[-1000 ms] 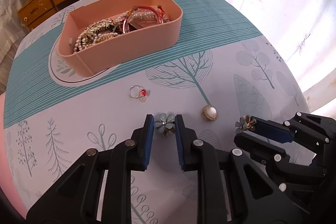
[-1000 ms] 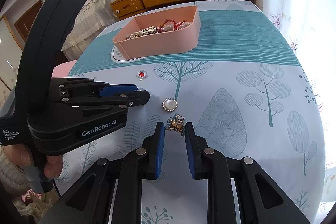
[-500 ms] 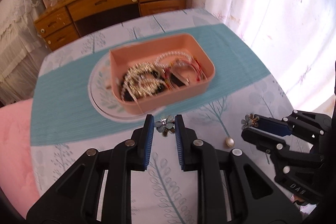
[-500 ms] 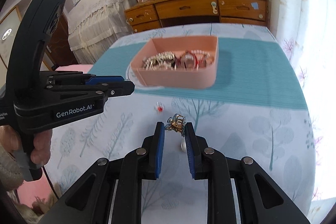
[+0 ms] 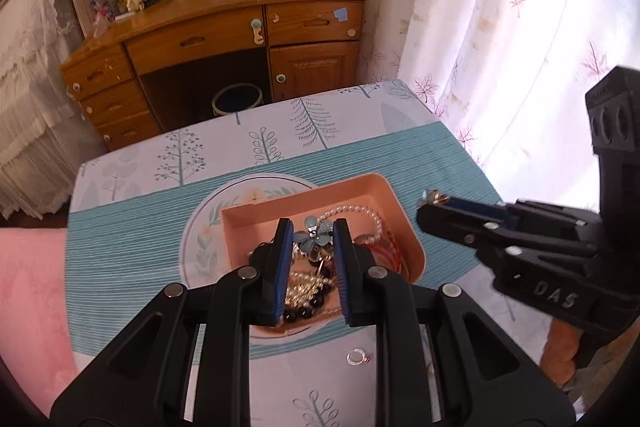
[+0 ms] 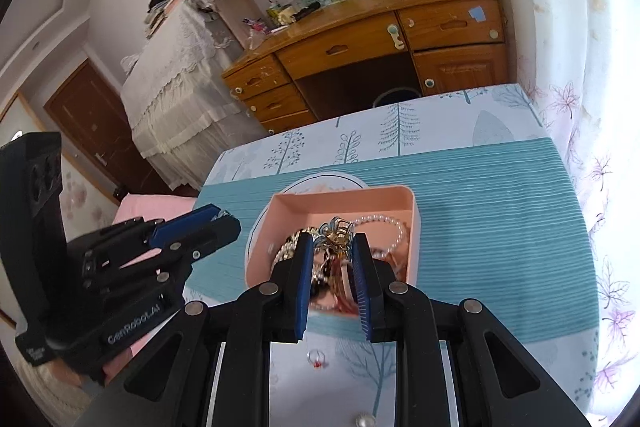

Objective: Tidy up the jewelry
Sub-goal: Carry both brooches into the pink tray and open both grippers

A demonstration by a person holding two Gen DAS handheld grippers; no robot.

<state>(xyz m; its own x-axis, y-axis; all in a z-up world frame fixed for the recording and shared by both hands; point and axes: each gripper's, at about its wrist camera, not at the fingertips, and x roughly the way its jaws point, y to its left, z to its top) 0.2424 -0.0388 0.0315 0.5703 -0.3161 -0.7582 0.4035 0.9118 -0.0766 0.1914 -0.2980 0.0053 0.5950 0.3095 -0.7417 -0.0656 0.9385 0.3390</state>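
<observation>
**Pink box nearly filled, two pieces held above it**

Pink plastic box [image 5: 394, 205] sits at frame centre in both views, on a round motif of the teal-striped tablecloth [image 5: 120, 235]. It already holds a heap of jewelry: a pearl strand [image 5: 360, 213], dark beads [image 5: 308, 301], gold chains and red cord.

In the left wrist view, the left gripper [image 5: 310, 239] is clenched on a blue flower brooch [image 5: 314, 235], which is pinched between the blue pads just above the box's contents. At right of the same frame, the right gripper [image 5: 434, 199] pokes in with a small gold-toned piece at its tip, beside the box's right rim.

In the right wrist view, the right gripper [image 6: 332, 245] is grasping a gold clip [image 6: 336, 230] with pale blue accents, held over the near half of the box. The left gripper [image 6: 222, 217] shows at mid-left of that frame, a glint of the brooch at its tip.

Judging by this, most of the sorting is done and both held pieces look ready to drop in. Still out on the cloth are a ring [image 5: 357, 355] with a red stone, at lower centre below the box, and a pearl button [image 6: 365, 419] at the bottom edge of the right view. Those two appear to be what is left.
</observation>
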